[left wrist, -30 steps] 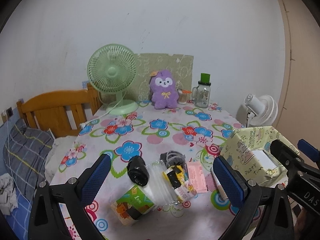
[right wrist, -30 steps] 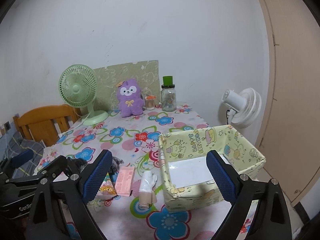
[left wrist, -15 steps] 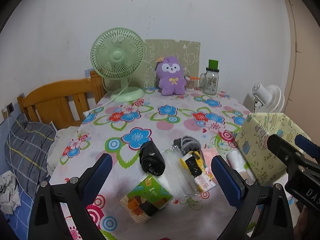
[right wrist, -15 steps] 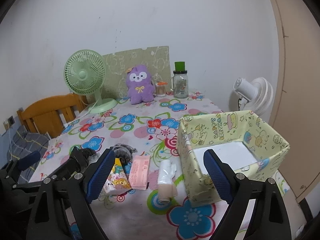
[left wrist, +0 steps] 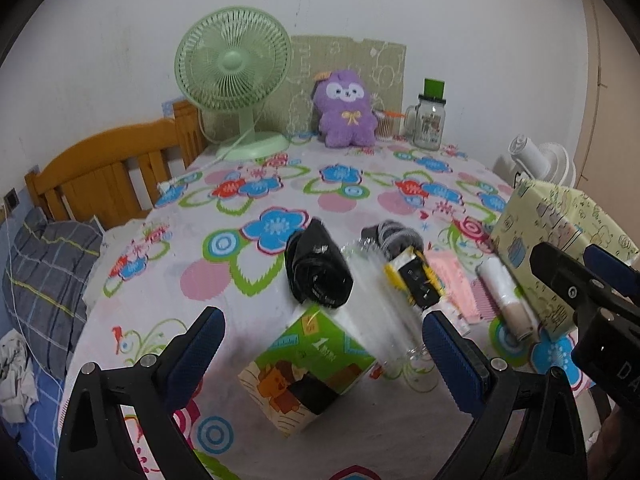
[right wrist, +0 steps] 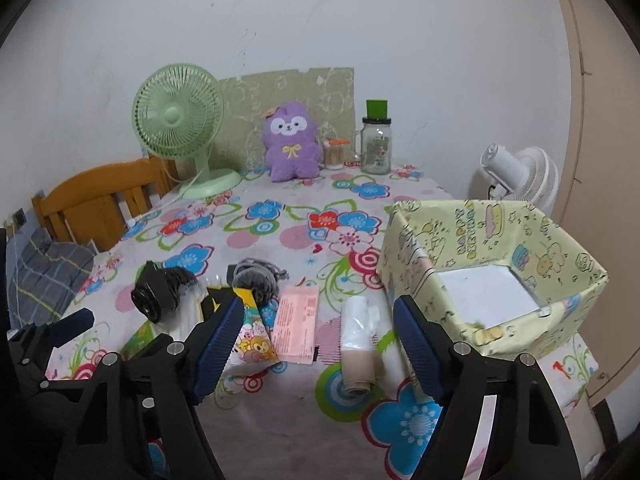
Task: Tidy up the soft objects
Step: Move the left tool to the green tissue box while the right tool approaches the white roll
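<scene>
A row of soft items lies near the table's front edge: a green tissue pack [left wrist: 310, 364], a black bag roll [left wrist: 318, 270], a clear plastic pack [left wrist: 376, 300], a grey sock bundle [right wrist: 256, 274], a pink packet [right wrist: 296, 322] and a white-and-beige roll [right wrist: 358, 344]. A yellow patterned box [right wrist: 492, 276] stands open at the right. My left gripper [left wrist: 322, 356] is open, just above the tissue pack. My right gripper [right wrist: 318, 344] is open above the pink packet and the roll.
A green fan [left wrist: 234, 76], a purple plush [left wrist: 346, 110] and a glass jar with a green lid [left wrist: 430, 120] stand at the table's far edge. A wooden bed frame [left wrist: 104, 168] is at the left, a white fan [right wrist: 520, 174] at the right.
Both grippers have moved forward and down toward the items; the objects look nearer and larger. Nothing was taken hold of.
</scene>
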`<action>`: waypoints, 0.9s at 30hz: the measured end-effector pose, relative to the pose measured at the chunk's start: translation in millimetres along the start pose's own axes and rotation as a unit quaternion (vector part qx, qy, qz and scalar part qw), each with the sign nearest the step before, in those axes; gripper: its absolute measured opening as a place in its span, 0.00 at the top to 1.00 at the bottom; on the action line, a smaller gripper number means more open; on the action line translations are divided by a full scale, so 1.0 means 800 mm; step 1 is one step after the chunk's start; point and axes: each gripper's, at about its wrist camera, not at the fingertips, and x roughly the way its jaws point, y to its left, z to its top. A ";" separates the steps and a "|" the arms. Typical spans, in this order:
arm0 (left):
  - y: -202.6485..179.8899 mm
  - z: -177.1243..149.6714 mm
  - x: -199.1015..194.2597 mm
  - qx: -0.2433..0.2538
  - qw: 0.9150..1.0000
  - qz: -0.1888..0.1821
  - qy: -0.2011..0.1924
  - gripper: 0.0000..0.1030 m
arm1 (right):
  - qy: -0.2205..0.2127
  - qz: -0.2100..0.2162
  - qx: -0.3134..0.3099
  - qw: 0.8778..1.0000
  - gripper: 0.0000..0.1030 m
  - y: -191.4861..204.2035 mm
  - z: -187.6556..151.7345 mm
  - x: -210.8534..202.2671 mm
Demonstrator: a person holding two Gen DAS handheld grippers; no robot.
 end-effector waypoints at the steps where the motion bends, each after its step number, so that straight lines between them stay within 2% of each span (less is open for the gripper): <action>1: 0.000 -0.002 0.003 0.000 1.000 0.000 0.003 0.03 | 0.004 -0.001 -0.002 1.000 0.24 0.002 -0.001 0.004; 12: 0.001 -0.013 0.036 0.005 0.999 0.004 0.036 0.04 | 0.048 -0.010 -0.009 0.999 0.30 0.013 -0.018 0.041; 21: 0.004 -0.021 0.054 -0.008 0.998 -0.003 0.057 0.08 | 0.074 -0.042 -0.008 0.996 0.35 0.012 -0.034 0.066; 27: 0.001 -0.020 0.059 -0.011 0.998 -0.006 0.055 0.10 | 0.096 -0.063 0.003 0.993 0.48 0.004 -0.041 0.085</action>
